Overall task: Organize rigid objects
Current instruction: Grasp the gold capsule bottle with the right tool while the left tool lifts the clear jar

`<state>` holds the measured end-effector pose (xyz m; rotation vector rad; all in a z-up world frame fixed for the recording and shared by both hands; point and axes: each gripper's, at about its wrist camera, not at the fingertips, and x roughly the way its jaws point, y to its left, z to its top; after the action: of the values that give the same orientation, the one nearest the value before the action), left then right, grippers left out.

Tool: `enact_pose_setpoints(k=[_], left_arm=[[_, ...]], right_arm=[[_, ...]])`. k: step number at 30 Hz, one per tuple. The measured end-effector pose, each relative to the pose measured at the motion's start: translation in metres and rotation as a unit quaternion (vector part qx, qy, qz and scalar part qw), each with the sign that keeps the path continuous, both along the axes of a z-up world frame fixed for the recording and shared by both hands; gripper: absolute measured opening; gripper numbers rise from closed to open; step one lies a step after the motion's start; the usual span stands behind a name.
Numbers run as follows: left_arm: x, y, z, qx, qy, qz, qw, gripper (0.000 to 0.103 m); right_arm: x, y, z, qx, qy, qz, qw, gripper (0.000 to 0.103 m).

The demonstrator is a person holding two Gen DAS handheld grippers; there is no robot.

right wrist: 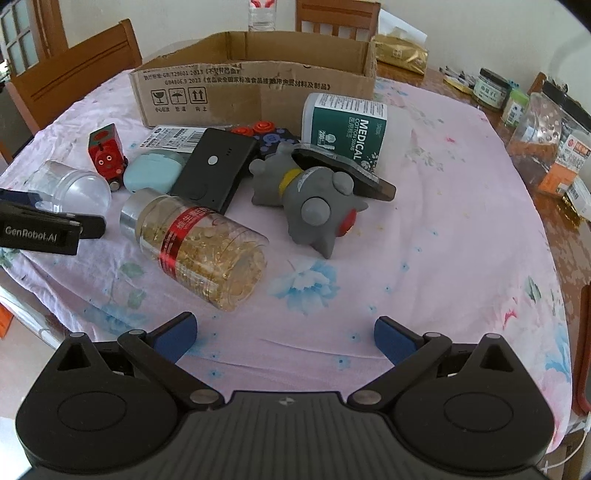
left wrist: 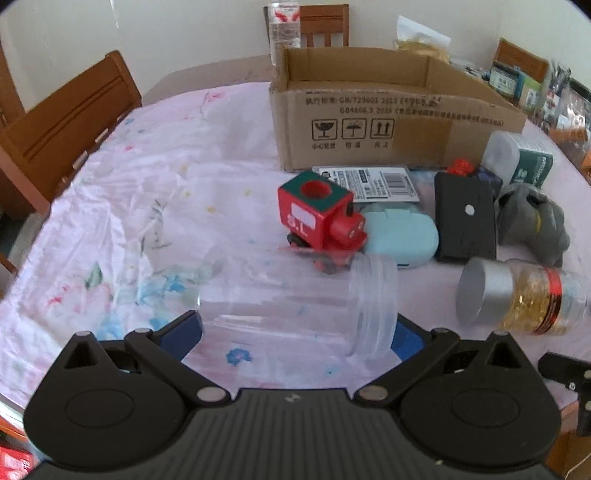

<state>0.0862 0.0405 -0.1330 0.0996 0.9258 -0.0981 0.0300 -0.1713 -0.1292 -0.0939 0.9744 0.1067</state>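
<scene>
My left gripper (left wrist: 295,332) has its blue pads on the two ends of a clear plastic jar (left wrist: 295,299) that lies sideways between them. The jar also shows in the right wrist view (right wrist: 70,186). My right gripper (right wrist: 284,334) is open and empty above the pink cloth. Ahead lie a red toy train (left wrist: 321,218), a light blue case (left wrist: 400,234), a black box (left wrist: 465,218), a grey toy (right wrist: 314,201), a bottle of golden capsules (right wrist: 199,251) and a cotton swab tub (right wrist: 345,129). An open cardboard box (left wrist: 369,110) stands behind them.
Wooden chairs (left wrist: 62,125) stand at the table's left and far side. A water bottle (left wrist: 284,26) stands behind the box. Jars and packets (right wrist: 546,129) crowd the table's right edge. A barcode packet (left wrist: 373,182) lies by the box.
</scene>
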Motion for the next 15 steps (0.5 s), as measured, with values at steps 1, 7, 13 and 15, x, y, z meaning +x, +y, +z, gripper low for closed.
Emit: enact_pose_setpoints(k=[1, 7, 13, 15], left_arm=[[0.001, 0.003, -0.001, -0.013, 0.002, 0.004, 0.9999, 0.103], [0.001, 0.005, -0.002, -0.019, -0.004, 0.012, 0.9997, 0.103], [-0.006, -0.001, 0.002, 0.022, -0.028, -0.023, 0.9991, 0.102], [-0.007, -0.002, 0.006, 0.028, -0.034, -0.041, 0.9982, 0.102]], right_arm=[[-0.001, 0.000, 0.000, 0.000, -0.003, 0.002, 1.000, 0.103], [-0.004, 0.000, -0.001, 0.001, -0.012, -0.005, 1.000, 0.103], [-0.007, 0.002, -0.002, 0.002, -0.021, -0.022, 1.000, 0.103], [-0.009, 0.004, -0.002, 0.001, -0.024, -0.032, 0.999, 0.103]])
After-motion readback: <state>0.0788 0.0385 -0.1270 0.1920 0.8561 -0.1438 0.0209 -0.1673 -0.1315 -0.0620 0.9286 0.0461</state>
